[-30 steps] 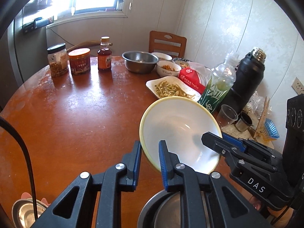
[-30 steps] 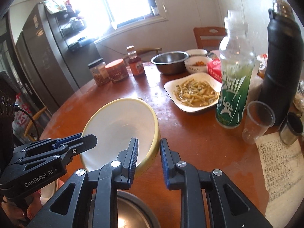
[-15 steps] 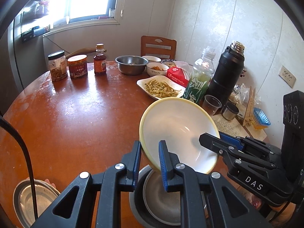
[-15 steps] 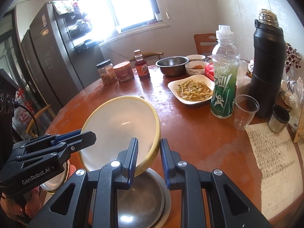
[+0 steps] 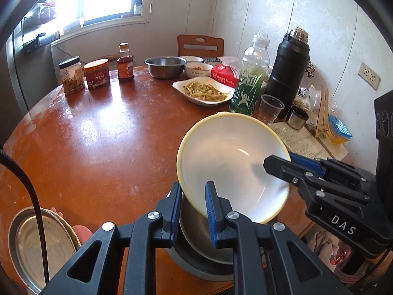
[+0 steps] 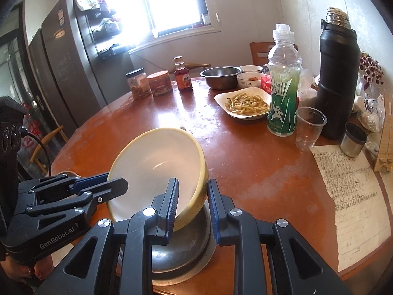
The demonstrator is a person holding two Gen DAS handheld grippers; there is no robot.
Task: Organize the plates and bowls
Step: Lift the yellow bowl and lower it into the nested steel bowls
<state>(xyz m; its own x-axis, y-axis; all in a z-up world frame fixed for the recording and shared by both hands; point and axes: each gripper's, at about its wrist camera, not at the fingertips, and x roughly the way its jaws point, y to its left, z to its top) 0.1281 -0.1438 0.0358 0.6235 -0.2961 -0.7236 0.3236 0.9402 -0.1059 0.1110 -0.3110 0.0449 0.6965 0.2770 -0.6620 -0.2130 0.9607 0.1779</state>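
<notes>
A yellow-rimmed white bowl [image 5: 233, 162] [image 6: 157, 169] hangs tilted over a stack of steel bowls [image 5: 203, 245] [image 6: 181, 250] at the round table's near edge. My left gripper [image 5: 191, 196] is shut on the bowl's left rim. My right gripper [image 6: 192, 196] is shut on its right rim and shows in the left wrist view [image 5: 277, 164]. The left gripper shows in the right wrist view [image 6: 115, 184].
A steel plate [image 5: 36, 243] lies at the near left. At the back stand jars [image 5: 73, 76], a sauce bottle [image 5: 125, 62], a steel bowl [image 5: 165, 66], a dish of food [image 5: 203, 93], a green bottle [image 5: 250, 81], a black flask [image 5: 287, 71], a plastic cup [image 5: 270, 108] and paper [image 6: 351, 196].
Both grippers have drawn back toward the table's near edge with the bowl. The stack of steel bowls has come into fuller view beneath it.
</notes>
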